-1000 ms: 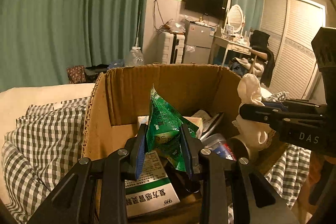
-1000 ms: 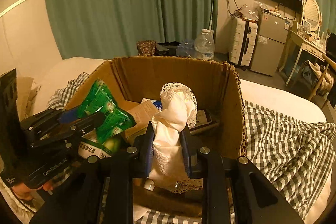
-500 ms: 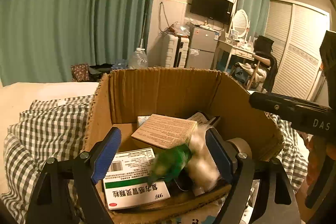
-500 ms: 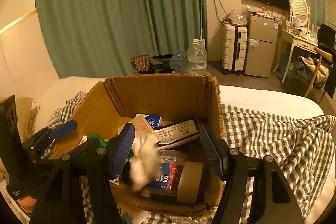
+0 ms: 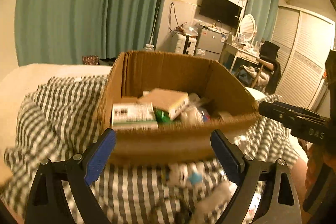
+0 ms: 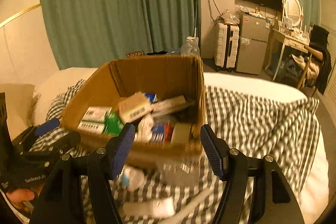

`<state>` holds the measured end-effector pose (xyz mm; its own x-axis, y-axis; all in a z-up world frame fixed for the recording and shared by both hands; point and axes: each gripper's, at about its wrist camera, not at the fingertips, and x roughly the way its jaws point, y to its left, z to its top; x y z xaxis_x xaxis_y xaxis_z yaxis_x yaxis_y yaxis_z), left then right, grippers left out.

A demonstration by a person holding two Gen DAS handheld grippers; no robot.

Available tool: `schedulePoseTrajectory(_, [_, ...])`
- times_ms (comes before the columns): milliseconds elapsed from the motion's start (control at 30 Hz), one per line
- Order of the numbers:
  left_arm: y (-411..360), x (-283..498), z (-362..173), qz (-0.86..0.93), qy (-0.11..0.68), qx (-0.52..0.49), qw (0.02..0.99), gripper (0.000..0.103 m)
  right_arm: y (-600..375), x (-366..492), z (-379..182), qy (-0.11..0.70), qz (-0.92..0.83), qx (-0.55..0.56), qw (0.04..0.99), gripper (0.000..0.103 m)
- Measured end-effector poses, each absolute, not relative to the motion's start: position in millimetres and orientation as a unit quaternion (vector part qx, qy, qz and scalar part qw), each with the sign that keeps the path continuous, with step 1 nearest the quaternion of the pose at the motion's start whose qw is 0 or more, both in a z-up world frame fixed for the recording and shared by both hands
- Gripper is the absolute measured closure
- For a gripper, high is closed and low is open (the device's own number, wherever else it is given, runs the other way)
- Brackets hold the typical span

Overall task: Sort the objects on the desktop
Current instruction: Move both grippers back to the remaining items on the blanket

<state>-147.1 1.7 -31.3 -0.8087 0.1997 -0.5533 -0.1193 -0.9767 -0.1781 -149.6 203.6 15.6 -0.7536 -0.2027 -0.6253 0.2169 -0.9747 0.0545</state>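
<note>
Cardboard box (image 5: 168, 146) on the checked bedspread (image 6: 262, 119), holding cartons (image 5: 134, 117) — light, stiff, best gripped across flat faces. Left tool (image 5: 163, 152) and right tool (image 6: 168, 150), jaws just opened — released, empty.

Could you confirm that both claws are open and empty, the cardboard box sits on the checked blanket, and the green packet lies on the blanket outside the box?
Not quite: the green packet lies inside the cardboard box, as the right wrist view shows. The left claw and right claw are open and empty; the box sits on the checked blanket.
</note>
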Motion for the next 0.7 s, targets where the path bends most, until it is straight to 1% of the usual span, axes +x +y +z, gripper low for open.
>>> schedulePoseTrajectory(100, [0,-121,-53,0.942,-0.073,-0.317,0.078,0.009,202,-132,0,0.041,-0.932,0.345,0.108,0.038])
schedulePoseTrajectory(267, [2,-92,-83,0.930,-0.072,-0.353,0.068,0.009,202,-106,-22,0.037,-0.922,0.368,0.115,0.038])
schedulePoseTrajectory(400, [3,-76,-91,0.928,-0.066,-0.361,0.070,0.009,208,-88,-38,0.043,-0.917,0.382,0.109,0.038])
schedulePoseTrajectory(533, [13,-60,-102,0.925,-0.047,-0.369,0.078,0.009,224,-72,-58,0.031,-0.910,0.403,0.094,0.038])
schedulePoseTrajectory(700, [29,-53,-117,0.922,0.003,-0.374,0.100,0.009,236,-56,-83,0.018,-0.897,0.436,0.075,0.038])
